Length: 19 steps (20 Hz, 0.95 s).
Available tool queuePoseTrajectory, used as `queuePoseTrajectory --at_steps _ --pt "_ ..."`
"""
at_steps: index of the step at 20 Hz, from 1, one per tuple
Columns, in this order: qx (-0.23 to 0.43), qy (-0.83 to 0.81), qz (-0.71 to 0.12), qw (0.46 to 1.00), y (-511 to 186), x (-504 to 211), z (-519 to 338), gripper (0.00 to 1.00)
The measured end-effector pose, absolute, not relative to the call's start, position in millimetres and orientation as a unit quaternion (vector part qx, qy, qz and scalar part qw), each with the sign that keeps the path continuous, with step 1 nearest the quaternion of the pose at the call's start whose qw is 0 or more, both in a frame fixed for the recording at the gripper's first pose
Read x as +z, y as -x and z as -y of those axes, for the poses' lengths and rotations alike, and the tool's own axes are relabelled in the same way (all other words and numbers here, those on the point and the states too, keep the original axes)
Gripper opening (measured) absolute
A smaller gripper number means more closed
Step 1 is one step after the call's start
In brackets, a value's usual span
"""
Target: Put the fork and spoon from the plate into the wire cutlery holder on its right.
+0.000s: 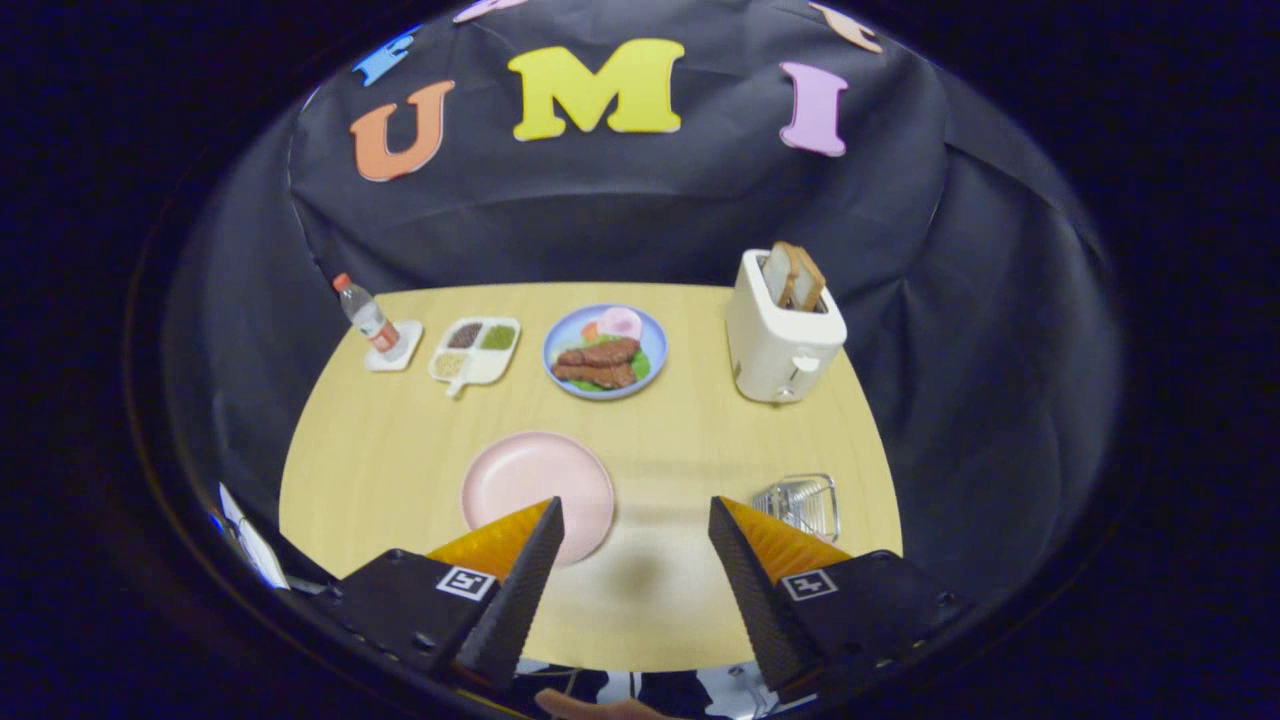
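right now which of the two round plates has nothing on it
The pink plate, just ahead of the open gripper by its left finger, is bare. The blue plate farther back, between the divided tray and the toaster, holds food.

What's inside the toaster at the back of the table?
Slices of toast stand up out of the white toaster's top slot. Their lower parts are hidden inside the body. The gripper hangs open, well short of it.
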<state>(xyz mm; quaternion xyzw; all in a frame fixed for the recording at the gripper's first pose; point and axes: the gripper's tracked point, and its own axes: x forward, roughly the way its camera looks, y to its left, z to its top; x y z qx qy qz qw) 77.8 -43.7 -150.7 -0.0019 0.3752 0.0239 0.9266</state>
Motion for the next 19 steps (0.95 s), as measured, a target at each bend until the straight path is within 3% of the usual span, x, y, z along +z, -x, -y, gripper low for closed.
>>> queuePoseTrajectory --at_steps 2,8,12,15,19 --pt "0.026 0.007 -0.329 0.944 -74.6 -134.1 26.7 0.97" --pt "0.029 0.001 -0.203 0.979 -50.5 -75.6 -5.7 0.97" --pt "0.039 -0.036 -0.077 0.996 -19.6 -4.9 -22.4 0.97" --pt "-0.006 -0.005 0.013 1.0 -2.5 29.3 -13.0 0.96" --pt "0.001 0.022 0.03 0.999 21.4 31.7 -39.1 0.96"
